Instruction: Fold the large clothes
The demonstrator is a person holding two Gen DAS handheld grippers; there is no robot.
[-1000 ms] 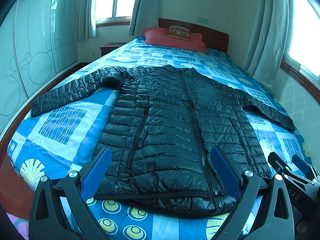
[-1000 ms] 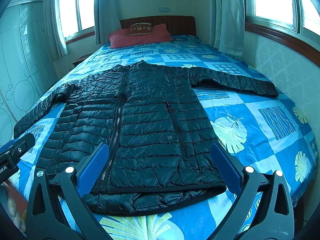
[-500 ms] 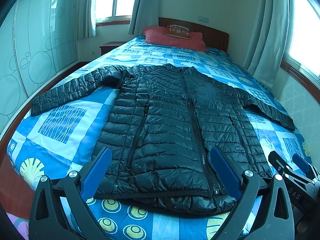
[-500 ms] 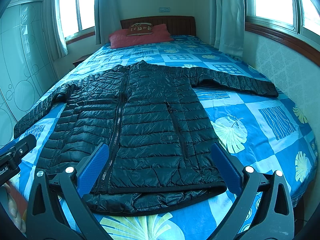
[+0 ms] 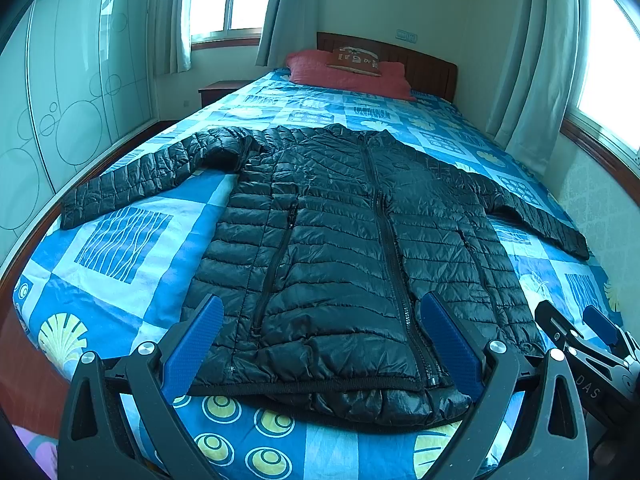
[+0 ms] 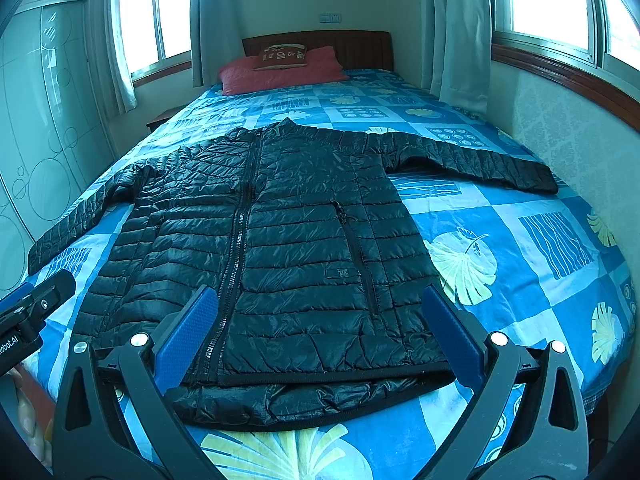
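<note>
A black quilted puffer jacket [image 5: 340,248] lies flat and zipped on the bed, front up, both sleeves spread out to the sides, hem toward me; it also shows in the right wrist view [image 6: 288,240]. My left gripper [image 5: 320,344] is open and empty, hovering above the hem at the bed's near edge. My right gripper [image 6: 320,336] is open and empty too, above the hem's right half. The right gripper shows at the lower right of the left wrist view [image 5: 580,340]; the left one shows at the left edge of the right wrist view [image 6: 32,304].
The bed has a blue patterned sheet [image 5: 120,240], red pillows [image 5: 344,72] and a wooden headboard [image 6: 360,48] at the far end. A glass-front wardrobe [image 5: 60,100] stands left, a papered wall [image 6: 580,128] with windows right. A nightstand [image 5: 218,90] sits far left.
</note>
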